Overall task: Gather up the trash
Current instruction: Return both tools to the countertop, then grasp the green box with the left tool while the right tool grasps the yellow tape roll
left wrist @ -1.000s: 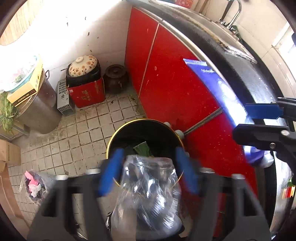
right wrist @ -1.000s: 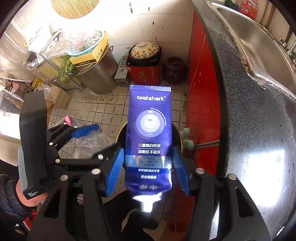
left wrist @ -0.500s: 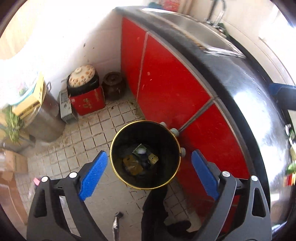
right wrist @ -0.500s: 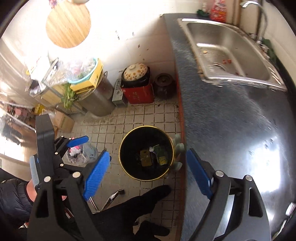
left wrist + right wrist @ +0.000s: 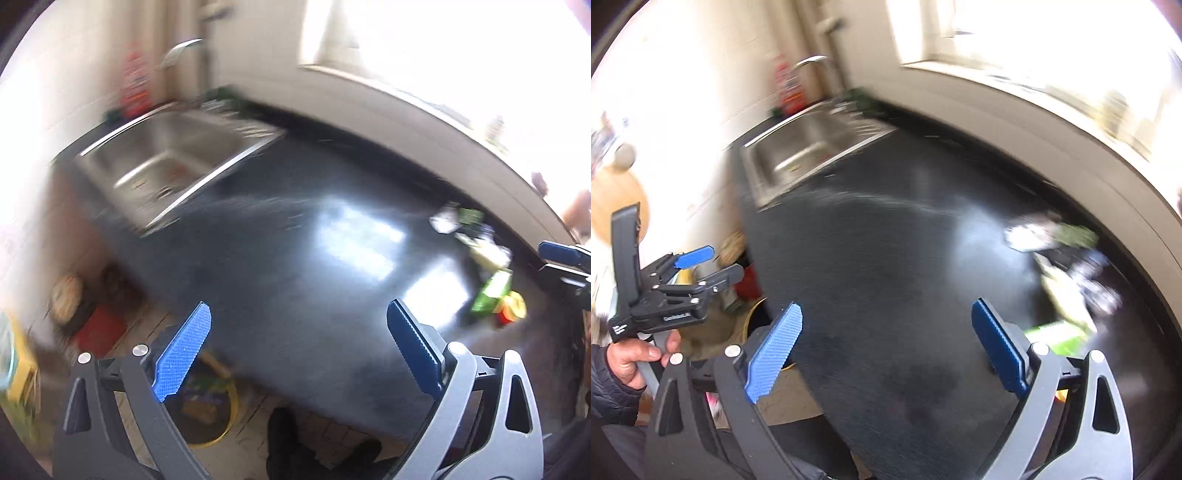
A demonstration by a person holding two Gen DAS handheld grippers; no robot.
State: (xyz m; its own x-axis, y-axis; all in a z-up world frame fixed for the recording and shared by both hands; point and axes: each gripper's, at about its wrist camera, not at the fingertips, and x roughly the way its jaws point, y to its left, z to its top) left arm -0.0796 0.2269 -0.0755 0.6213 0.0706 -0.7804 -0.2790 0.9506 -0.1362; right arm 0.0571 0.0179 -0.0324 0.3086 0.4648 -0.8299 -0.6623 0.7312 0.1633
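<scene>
Hovering over dark counter (image 5: pixel 280 236), both jaws apart and empty, trash pile (image 5: pixel 1067 266) ahead, sink (image 5: pixel 173 162) beyond

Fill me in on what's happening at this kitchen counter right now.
A person is clearing trash with a handheld gripper in each hand. The left gripper and the right gripper are both empty; their jaws have just been opening and stand wide with nothing between them. Both point over the dark countertop toward a pile of wrappers and packets near its far right end. The yellow-rimmed bin sits on the floor below the counter edge. The picture is motion-blurred.
</scene>
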